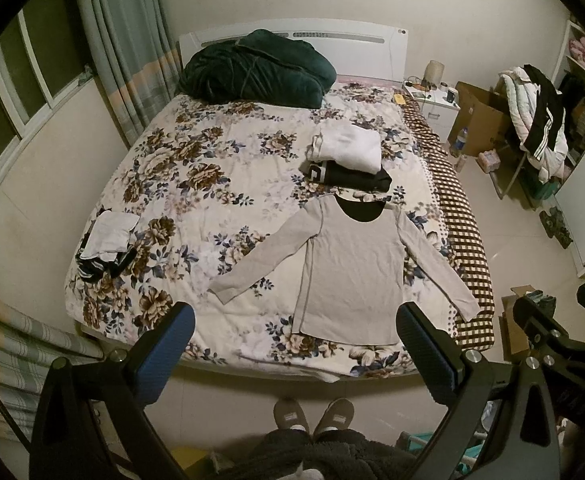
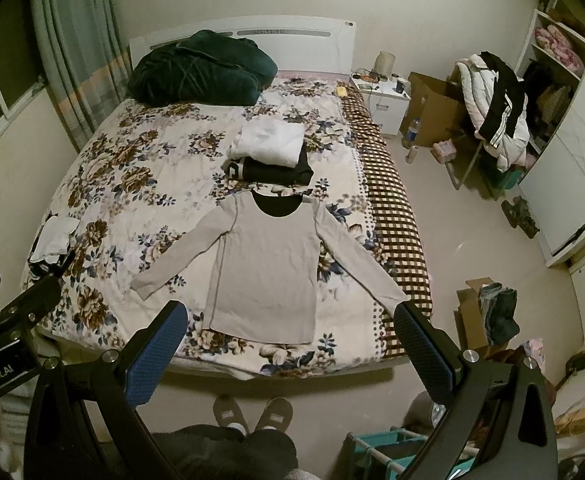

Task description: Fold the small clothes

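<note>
A beige long-sleeved shirt lies flat on the floral bed, sleeves spread out, collar toward the headboard. Behind its collar sits a stack of folded clothes, white on top of black. Another small folded pile rests near the bed's left edge. My left gripper hangs open above the foot of the bed, empty, short of the shirt's hem. My right gripper is likewise open and empty, held high over the bed's near edge.
A dark green blanket is heaped at the headboard. The floral bedspread covers the bed; a checked blanket runs along its right side. Cardboard boxes, a clothes-draped chair and a nightstand stand to the right. A person's slippered feet face the bed.
</note>
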Action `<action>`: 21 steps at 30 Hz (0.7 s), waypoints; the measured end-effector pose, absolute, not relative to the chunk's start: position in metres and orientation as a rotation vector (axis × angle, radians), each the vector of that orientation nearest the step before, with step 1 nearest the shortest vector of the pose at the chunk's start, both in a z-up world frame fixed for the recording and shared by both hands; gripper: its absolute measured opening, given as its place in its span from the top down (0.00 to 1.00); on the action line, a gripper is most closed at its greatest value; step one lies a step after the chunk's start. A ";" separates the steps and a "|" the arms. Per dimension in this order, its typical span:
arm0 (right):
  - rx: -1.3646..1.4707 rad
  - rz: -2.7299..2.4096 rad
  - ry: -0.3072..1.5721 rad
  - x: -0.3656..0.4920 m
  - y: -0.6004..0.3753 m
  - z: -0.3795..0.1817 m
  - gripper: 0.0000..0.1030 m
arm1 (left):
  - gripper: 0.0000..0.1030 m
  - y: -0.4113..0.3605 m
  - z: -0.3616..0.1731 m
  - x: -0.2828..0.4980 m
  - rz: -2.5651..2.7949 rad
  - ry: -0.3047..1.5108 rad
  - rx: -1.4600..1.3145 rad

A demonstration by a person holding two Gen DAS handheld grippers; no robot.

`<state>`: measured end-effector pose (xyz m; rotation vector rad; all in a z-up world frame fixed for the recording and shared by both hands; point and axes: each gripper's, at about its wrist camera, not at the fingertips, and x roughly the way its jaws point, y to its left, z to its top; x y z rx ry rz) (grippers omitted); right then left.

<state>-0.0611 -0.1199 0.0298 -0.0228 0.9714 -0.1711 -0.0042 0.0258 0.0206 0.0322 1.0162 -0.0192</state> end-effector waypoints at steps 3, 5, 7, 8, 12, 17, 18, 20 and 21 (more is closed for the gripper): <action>-0.012 -0.179 0.980 -0.061 -0.128 0.017 0.00 | 0.00 0.028 0.023 -0.002 -0.021 1.020 0.030; -0.008 -0.183 0.984 -0.057 -0.128 0.015 0.00 | 0.00 0.025 0.020 -0.004 -0.022 1.016 0.032; 0.002 -0.192 0.992 -0.047 -0.126 0.011 0.00 | 0.00 0.026 0.022 -0.002 -0.021 1.008 0.034; 0.008 -0.198 0.994 -0.040 -0.126 0.009 0.00 | 0.00 0.026 0.022 0.002 -0.020 0.999 0.040; 0.029 -0.227 0.983 -0.015 -0.138 0.002 0.00 | 0.00 0.031 0.012 0.040 0.024 0.942 0.078; 0.062 -0.279 0.964 0.062 -0.161 -0.027 0.00 | 0.00 0.027 -0.033 0.128 0.061 0.946 0.089; 0.059 -0.296 0.963 0.086 -0.170 -0.038 0.00 | 0.00 0.024 -0.041 0.143 0.076 0.950 0.098; 0.053 -0.310 0.976 0.122 -0.185 -0.058 0.00 | 0.00 0.013 -0.064 0.179 0.084 0.986 0.111; 0.054 -0.317 0.981 0.144 -0.195 -0.073 0.00 | 0.00 0.008 -0.077 0.196 0.086 1.001 0.119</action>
